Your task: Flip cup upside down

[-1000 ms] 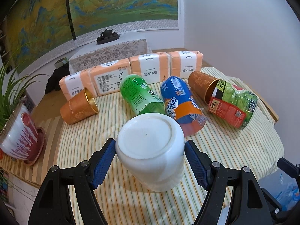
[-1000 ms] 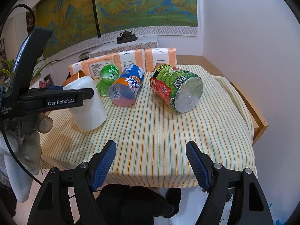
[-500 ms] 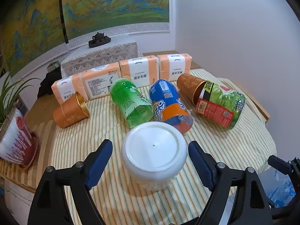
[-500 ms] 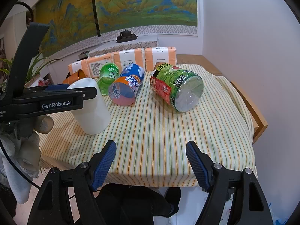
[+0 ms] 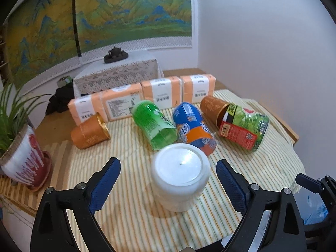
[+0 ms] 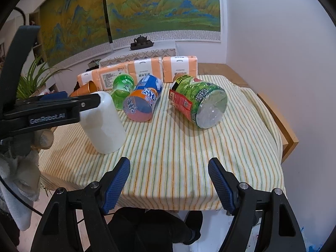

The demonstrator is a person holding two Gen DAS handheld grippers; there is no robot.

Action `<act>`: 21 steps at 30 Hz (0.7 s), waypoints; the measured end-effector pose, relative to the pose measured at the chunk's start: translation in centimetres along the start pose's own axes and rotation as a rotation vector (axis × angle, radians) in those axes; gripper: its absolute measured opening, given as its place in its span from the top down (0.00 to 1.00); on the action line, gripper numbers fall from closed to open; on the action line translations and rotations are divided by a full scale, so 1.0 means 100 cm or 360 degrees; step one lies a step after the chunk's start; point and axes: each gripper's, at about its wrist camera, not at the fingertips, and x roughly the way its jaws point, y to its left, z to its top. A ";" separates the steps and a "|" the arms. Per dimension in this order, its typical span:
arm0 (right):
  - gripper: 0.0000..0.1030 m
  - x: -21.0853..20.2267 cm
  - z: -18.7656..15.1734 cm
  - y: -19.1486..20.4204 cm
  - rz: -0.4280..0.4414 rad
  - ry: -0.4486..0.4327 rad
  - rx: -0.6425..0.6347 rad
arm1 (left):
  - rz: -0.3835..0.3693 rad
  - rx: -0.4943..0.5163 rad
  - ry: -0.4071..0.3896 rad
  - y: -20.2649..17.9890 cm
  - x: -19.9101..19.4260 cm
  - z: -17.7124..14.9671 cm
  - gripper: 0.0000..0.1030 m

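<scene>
- The white cup [image 5: 180, 176] stands upside down on the striped cloth [image 5: 130, 220] of the counter, base up, in the lower middle of the left wrist view; in the right wrist view the cup [image 6: 104, 124] sits at middle left
- The left claw [image 5: 168, 187] is released, its blue pads [image 5: 105, 185] spread wide to either side of the cup, with cloth showing between each pad and the cup wall
- Just beyond the cup lie a green bottle [image 5: 154, 125] and a blue and orange bottle [image 5: 193, 129], both on their sides; the orange end looks very near the cup's far edge, though I cannot tell if they touch
- To the right lies a green jar with a red label [image 5: 243, 129], well apart from the cup, and behind it a copper cup [image 5: 212, 110] on its side
- Another copper cup [image 5: 89, 132] lies at the left, with bare cloth between it and the white cup
- A row of orange packs [image 5: 142, 98] lines the far edge
- The right claw [image 6: 169, 183] is released and holds nothing, hanging over the near cloth edge at the bottom of its view; a broad bare stretch of cloth [image 6: 189, 153] lies ahead of it
- At the right the wooden counter edge [image 6: 289, 140] shows past the cloth
- A potted plant [image 5: 19, 153] stands at the far left, off the cloth
</scene>
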 end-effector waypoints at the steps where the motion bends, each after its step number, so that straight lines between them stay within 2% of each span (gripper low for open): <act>1: 0.29 -0.001 0.001 0.001 0.0000 -0.0007 0.0001 | 0.0011 -0.0010 -0.0021 0.003 -0.005 -0.001 0.08; 9: 0.23 -0.011 0.007 0.012 0.0012 -0.0082 -0.0001 | 0.0105 -0.0119 -0.0134 0.033 -0.048 -0.025 0.05; 13: 0.16 -0.017 0.011 0.023 -0.0007 -0.0165 -0.0024 | 0.0152 -0.0154 -0.0177 0.043 -0.068 -0.041 0.04; 21: 0.15 -0.029 0.016 0.043 -0.0011 -0.0288 -0.0043 | 0.0222 -0.0182 -0.0209 0.049 -0.090 -0.065 0.01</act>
